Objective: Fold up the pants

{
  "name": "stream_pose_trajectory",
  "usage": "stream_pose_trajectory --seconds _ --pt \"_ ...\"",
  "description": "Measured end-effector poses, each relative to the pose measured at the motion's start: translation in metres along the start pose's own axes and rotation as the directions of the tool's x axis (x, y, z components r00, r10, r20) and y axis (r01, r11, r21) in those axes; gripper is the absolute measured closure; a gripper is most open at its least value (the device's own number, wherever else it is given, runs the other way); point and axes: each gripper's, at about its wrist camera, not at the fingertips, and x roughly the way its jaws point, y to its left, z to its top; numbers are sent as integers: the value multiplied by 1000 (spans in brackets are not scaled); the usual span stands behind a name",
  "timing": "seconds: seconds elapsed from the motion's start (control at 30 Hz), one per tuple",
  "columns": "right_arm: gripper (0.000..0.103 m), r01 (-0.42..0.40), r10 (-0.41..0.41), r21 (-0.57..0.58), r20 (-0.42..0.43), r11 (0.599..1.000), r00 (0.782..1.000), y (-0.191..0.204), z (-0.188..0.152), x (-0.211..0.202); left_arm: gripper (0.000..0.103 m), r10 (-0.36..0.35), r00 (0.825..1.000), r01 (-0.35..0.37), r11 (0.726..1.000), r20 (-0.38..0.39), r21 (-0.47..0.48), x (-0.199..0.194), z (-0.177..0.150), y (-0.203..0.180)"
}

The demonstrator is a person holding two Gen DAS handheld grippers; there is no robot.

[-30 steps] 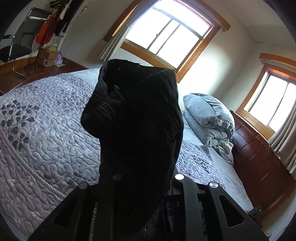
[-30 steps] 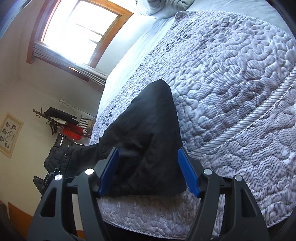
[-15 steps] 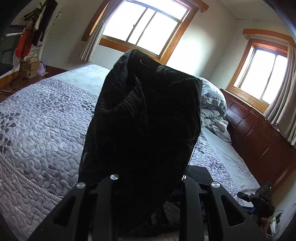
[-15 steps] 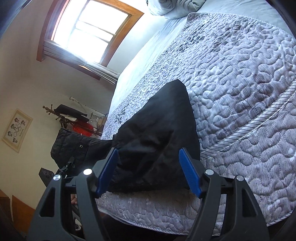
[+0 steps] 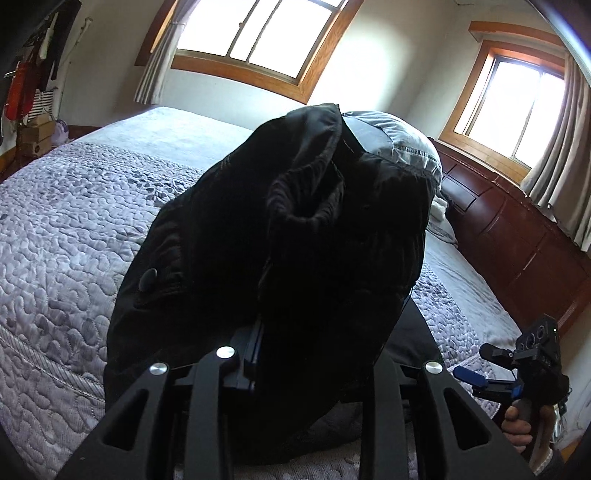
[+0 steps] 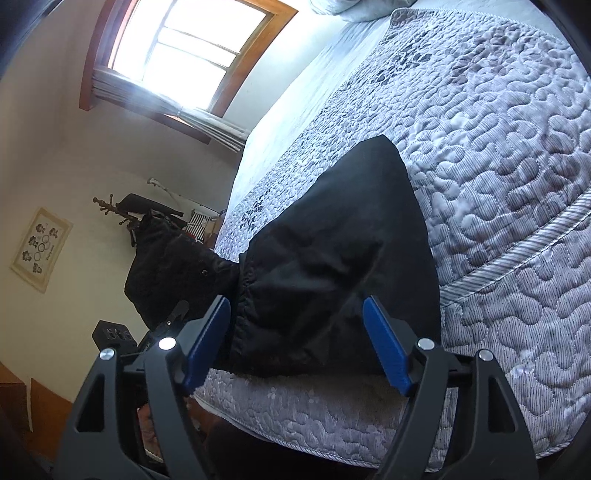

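Note:
Black padded pants (image 5: 288,236) drape over my left gripper (image 5: 306,354), which is shut on the waist end and holds it up above the bed. Its fingertips are hidden by the cloth. In the right wrist view the other end of the pants (image 6: 332,266) lies on the quilted bed (image 6: 498,166) near the bed's edge. My right gripper (image 6: 299,343) is open with its blue pads on either side of that end, holding nothing. It also shows in the left wrist view (image 5: 517,373) at the lower right.
A folded grey duvet (image 5: 402,144) lies at the head of the bed beside the dark wooden headboard (image 5: 517,236). A coat rack with clothes (image 6: 147,210) stands by the wall. Windows (image 5: 258,33) are behind the bed.
My left gripper has swung with the held pants, so the view turns toward the headboard and the right gripper comes into sight. The right gripper stays open around the lower end.

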Motion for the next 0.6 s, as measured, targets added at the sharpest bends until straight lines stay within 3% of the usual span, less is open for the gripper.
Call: stream_pose_trajectory --seconds 0.2,0.6 --pt "18 -39 39 26 -12 999 999 5 7 6 75 4 999 -2 999 -48 43 17 -11 -6" --pt "14 -127 136 81 -109 989 985 29 25 60 71 51 992 -38 993 -116 114 48 -32 -19"
